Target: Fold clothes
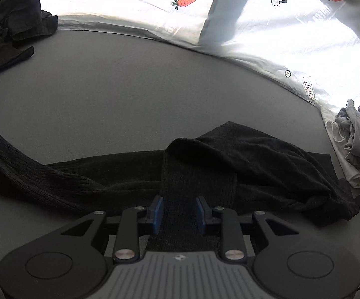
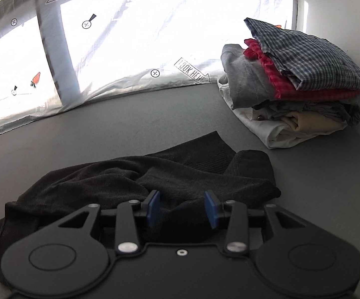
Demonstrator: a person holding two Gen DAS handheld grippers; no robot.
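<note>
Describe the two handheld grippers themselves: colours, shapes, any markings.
Both are alike. The left gripper has blue pads on black fingers, driven by black linkage bars with silver pivot bolts. Two rounded black lobes with circular recesses flank a grey ribbed centre plate bearing a small logo. The right gripper has the same blue pads, black bars and lobes, but its centre is plain black with one small screw. No hands or sleeves show.

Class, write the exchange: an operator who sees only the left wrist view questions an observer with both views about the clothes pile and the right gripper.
Operator: What tops the pile at my right edge?
Observer: A blue checked shirt, lying over a red checked garment.
Operator: Is the right gripper gripping anything?
Observer: No. The right gripper stands open over the dark garment.
</note>
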